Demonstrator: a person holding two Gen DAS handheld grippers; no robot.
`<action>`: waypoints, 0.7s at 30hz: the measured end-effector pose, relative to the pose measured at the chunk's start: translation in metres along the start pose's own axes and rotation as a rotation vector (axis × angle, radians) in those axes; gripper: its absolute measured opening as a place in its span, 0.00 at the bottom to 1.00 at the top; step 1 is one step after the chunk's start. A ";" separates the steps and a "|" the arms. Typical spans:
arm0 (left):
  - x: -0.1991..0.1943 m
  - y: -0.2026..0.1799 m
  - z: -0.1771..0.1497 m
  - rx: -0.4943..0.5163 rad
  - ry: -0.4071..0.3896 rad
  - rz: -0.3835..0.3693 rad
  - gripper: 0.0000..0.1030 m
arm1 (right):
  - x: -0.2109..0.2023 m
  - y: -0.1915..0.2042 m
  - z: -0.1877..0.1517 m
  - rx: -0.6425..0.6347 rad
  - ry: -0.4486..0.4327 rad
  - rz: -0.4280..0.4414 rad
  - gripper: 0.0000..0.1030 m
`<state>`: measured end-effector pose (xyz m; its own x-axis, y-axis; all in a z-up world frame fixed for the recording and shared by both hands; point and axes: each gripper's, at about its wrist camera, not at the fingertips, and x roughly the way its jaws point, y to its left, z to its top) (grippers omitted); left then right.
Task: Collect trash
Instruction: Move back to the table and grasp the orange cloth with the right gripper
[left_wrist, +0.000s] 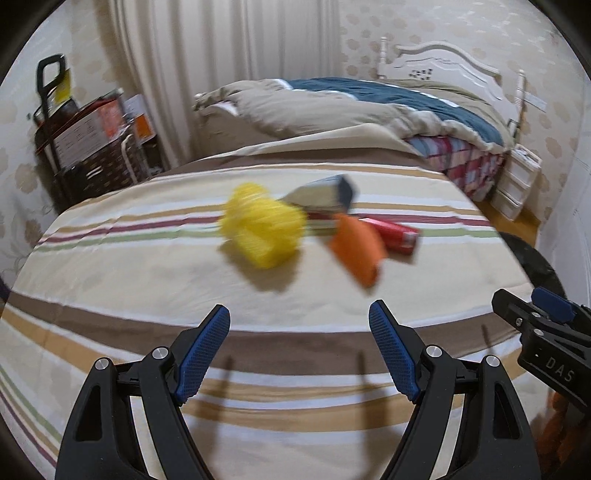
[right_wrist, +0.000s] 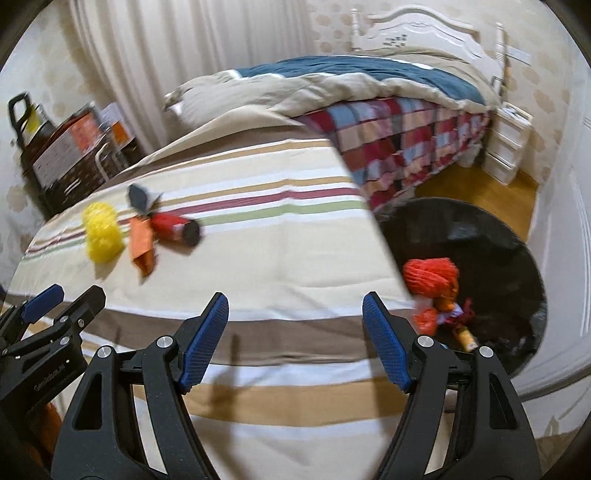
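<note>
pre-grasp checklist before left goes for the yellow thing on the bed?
1. Left gripper open, nothing held: ok.
2. Right gripper open, nothing held: ok.
3. Yellow mesh item ahead of the left gripper, bare striped cover between: ok.
4. Orange packet apart from the yellow item: cannot tell, blurred.
5. Black trash bag open beside the bed: ok.
6. Image sharpness for aiming: not ok.

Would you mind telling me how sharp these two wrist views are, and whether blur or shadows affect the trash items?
Left wrist view: the yellow mesh item and orange packet are smeared by motion blur, while the left gripper stays crisp. Right wrist view: the red packet and black bag look soft, the right gripper is sharp, and its fingers cast shadows on the striped cover.
</note>
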<state>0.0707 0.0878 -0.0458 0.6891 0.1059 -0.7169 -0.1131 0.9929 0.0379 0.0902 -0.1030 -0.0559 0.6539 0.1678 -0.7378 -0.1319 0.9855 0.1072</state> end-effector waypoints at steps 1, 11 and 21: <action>0.001 0.006 -0.001 -0.007 0.003 0.007 0.75 | 0.002 0.005 0.001 -0.011 0.004 0.007 0.71; 0.005 0.057 -0.006 -0.093 0.029 0.048 0.75 | 0.017 0.065 0.004 -0.133 0.039 0.067 0.71; 0.008 0.082 -0.005 -0.147 0.039 0.053 0.75 | 0.038 0.106 0.014 -0.206 0.075 0.106 0.59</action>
<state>0.0638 0.1695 -0.0519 0.6513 0.1525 -0.7434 -0.2536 0.9670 -0.0238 0.1116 0.0086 -0.0637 0.5725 0.2597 -0.7777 -0.3508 0.9349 0.0539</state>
